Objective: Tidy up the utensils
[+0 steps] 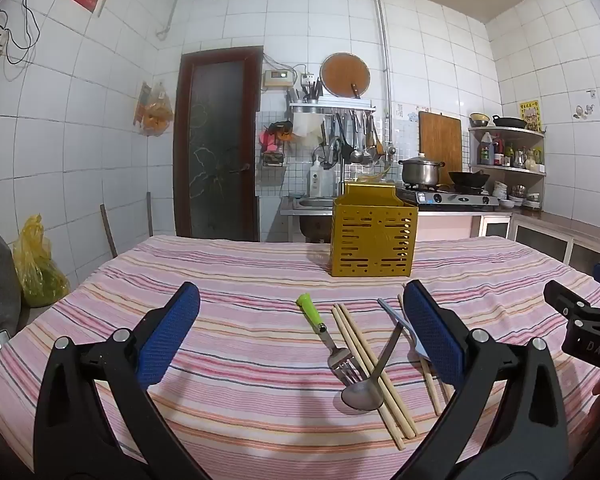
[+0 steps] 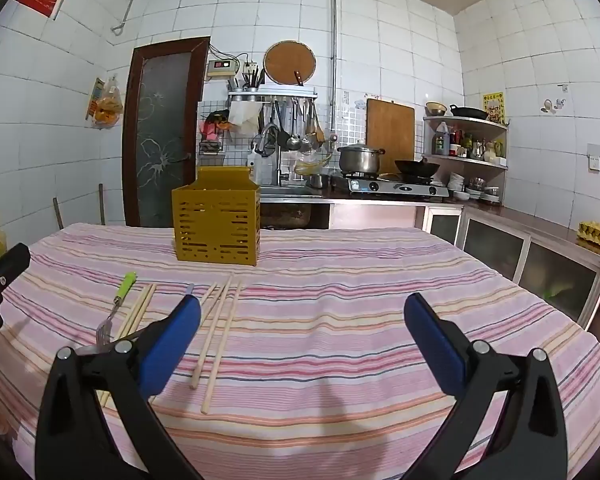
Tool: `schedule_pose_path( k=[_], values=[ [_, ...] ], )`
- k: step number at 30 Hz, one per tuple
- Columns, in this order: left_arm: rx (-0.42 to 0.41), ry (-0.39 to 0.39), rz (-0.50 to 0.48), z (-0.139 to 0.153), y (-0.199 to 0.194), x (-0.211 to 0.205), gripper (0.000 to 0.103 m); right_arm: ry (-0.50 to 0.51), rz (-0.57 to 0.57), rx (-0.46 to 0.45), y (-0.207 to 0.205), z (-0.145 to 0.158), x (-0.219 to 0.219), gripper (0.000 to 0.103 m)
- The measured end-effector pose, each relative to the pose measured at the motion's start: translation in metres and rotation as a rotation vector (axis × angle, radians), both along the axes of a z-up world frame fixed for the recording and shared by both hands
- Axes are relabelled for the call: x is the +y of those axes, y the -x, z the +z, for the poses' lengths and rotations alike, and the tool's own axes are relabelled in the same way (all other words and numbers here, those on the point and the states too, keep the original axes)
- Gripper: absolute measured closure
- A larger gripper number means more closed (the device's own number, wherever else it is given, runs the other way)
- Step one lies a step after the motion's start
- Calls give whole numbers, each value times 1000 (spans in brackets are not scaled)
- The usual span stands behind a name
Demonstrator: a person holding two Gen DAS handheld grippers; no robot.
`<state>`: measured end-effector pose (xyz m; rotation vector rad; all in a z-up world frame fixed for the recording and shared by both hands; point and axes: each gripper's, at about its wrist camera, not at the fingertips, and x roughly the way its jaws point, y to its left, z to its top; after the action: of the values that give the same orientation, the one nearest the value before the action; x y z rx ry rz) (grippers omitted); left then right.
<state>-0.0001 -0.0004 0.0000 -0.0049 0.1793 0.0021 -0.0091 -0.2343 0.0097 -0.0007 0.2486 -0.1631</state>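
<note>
A yellow slotted utensil holder (image 1: pixel 374 236) (image 2: pixel 217 220) stands upright on the striped tablecloth (image 1: pixel 240 280). In front of it lie a green-handled fork (image 1: pixel 326 334) (image 2: pixel 120 300), a pair of wooden chopsticks (image 1: pixel 370 360), a metal spoon (image 1: pixel 370 384) crossing them, and a blue-handled utensil (image 1: pixel 396 314) partly hidden behind a pad. More chopsticks (image 2: pixel 216 332) lie to the right. My left gripper (image 1: pixel 300 332) hovers open just short of the fork, holding nothing. My right gripper (image 2: pixel 302 340) is open over bare cloth, right of the chopsticks.
The table's far edge faces a kitchen counter with a sink and a gas stove (image 2: pixel 396 188) bearing a pot and a wok. A dark door (image 1: pixel 216 144) stands at the back left. A yellow bag (image 1: pixel 36 268) sits left of the table. An egg carton (image 2: pixel 598 236) rests on the right counter.
</note>
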Motion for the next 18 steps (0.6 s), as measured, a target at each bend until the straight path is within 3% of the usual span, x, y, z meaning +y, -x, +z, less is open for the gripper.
schedule_pose_path(
  k=[18],
  values=[
    [-3,-5,0,0,0,0,5,-1,1,2,0,0,0,4]
  ],
)
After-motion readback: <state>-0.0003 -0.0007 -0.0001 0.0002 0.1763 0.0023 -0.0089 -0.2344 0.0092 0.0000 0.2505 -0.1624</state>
